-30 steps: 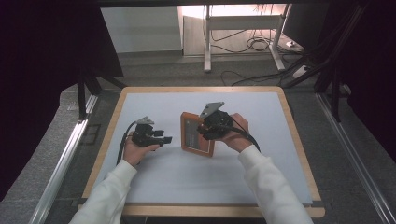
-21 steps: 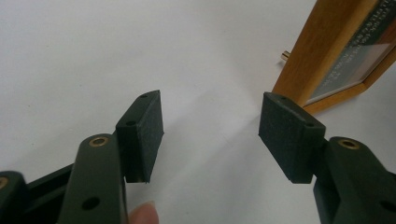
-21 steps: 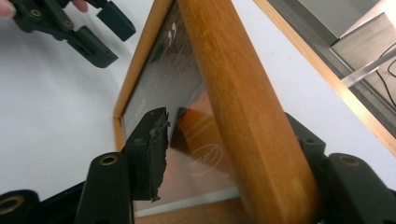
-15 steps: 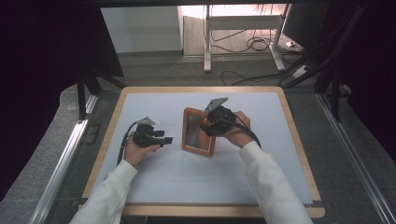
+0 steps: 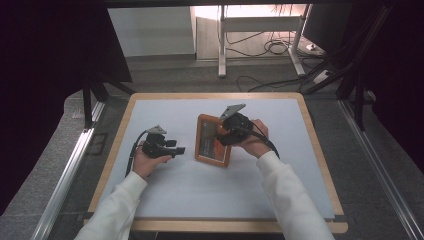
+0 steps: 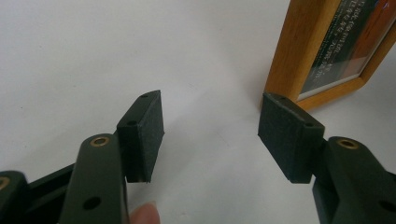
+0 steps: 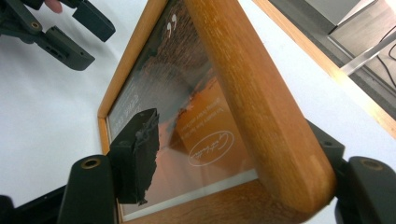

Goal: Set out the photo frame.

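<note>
- Standing on the white table (image 5: 200, 195) near its centre, the wooden picture frame (image 5: 214, 140) leans slightly, its glass front showing an orange print with pale lettering.
- The right gripper (image 5: 226, 134) straddles the frame's right edge; in the right gripper view one jaw lies in front of the glass and the other behind the wooden rail (image 7: 261, 107).
- Its jaws have just been opening. The front pad (image 7: 136, 156) stands off the glass, so the frame is between the jaws but not pinched.
- The left gripper (image 5: 176, 149) rests low over the table, just left of the frame, jaws apart and empty.
- In the left gripper view the frame's lower corner (image 6: 299, 79) stands just beyond the right-hand pad (image 6: 287, 135); whether they touch cannot be told.
</note>
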The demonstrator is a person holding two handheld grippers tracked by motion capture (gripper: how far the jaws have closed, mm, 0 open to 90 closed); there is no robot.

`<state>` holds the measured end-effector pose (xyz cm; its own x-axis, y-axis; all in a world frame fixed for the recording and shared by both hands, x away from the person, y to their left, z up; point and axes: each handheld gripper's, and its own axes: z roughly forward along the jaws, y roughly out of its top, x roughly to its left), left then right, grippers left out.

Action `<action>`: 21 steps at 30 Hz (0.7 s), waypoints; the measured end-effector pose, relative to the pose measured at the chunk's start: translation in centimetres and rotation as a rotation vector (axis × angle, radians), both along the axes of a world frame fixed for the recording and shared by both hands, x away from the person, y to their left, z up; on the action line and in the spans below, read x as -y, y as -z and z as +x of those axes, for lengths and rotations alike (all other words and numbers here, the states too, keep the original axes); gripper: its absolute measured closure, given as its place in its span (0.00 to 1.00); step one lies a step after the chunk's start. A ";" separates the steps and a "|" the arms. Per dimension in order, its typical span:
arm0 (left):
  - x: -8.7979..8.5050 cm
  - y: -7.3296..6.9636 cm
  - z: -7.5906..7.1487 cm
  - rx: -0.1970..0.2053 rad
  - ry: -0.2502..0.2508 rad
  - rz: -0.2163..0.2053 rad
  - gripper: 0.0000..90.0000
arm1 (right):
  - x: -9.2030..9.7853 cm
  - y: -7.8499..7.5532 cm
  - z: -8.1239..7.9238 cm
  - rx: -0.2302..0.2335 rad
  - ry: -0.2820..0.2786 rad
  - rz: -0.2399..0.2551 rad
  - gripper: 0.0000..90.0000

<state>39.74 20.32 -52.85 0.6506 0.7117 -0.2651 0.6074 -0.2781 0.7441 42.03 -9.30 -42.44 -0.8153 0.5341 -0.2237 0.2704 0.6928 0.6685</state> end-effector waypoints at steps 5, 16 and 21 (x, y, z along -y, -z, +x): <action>0.1 0.1 0.0 0.002 0.000 0.008 0.45 | 0.1 -0.3 -0.4 0.021 0.030 0.016 0.25; 0.8 -0.1 -0.3 0.029 0.015 0.054 0.50 | 3.4 -1.8 -3.3 0.050 0.084 0.123 0.17; 1.8 -0.4 -0.2 0.063 0.033 0.079 0.79 | 6.0 -1.0 -5.3 0.037 0.103 0.157 0.16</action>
